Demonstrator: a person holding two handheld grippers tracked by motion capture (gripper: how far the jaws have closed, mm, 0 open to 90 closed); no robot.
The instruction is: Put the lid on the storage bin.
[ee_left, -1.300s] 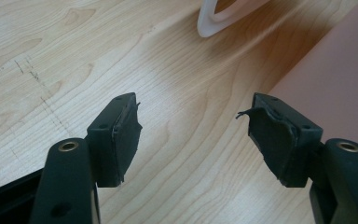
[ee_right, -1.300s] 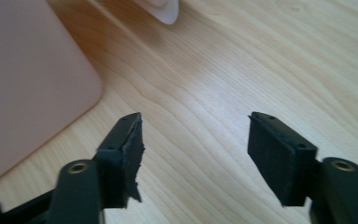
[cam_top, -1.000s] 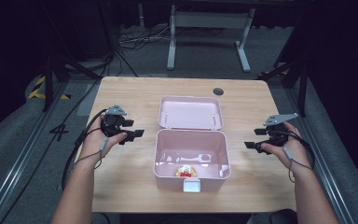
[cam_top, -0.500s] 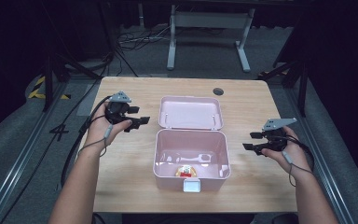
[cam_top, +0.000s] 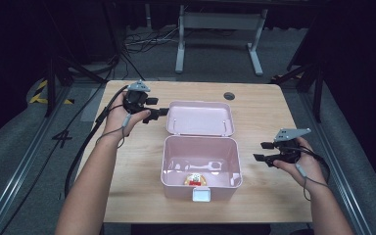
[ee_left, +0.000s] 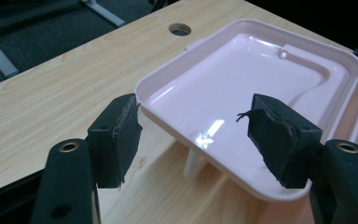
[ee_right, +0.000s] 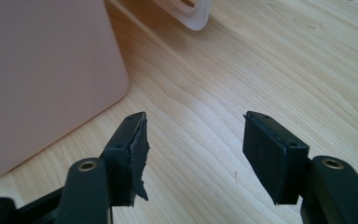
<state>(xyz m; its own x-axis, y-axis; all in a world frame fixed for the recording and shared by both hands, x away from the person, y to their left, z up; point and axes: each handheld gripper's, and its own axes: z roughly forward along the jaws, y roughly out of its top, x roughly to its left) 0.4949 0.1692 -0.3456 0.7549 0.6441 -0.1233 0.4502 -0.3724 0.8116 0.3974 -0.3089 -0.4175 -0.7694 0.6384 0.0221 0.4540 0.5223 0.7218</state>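
With the pink box (cam_top: pixel 200 164) lying open at mid-table and its lid (cam_top: pixel 200 118) folded flat on the far side, I'd put this at the very start of a close-the-lid job — nothing gripped yet.

Left gripper (cam_top: pixel 152 113): up at the lid's left edge, jaws wide open. In the left gripper view the pads (ee_left: pixel 115 135) straddle the lid's near corner (ee_left: pixel 142 91) with air on both sides — no contact that I can see. Empty.

Right gripper (cam_top: pixel 263 152): just off the box's right wall, low over the table (cam_top: pixel 264 107). Its jaws have just been closing and now stand partly open; the right gripper view has bare wood (ee_right: pixel 196 116) between the pads, the box wall (ee_right: pixel 46 70) off to one side. Holding nothing.

Done: lid fully swung back, a small red-and-yellow item (cam_top: pixel 194 179) sitting in the base near the front wall, beside a moulded white shape on the floor. Left, as I read it: get a jaw on the lid edge, swing it over the hinge toward the person, seat the front latch tab (cam_top: pixel 200 195) — maybe with the right gripper steadying the base.

Orientation: box's long axis runs left-right across the table. The opening faces up and the latch faces the person. Hinge line on the far edge of the base, parallel to the long axis; lid inner face up.
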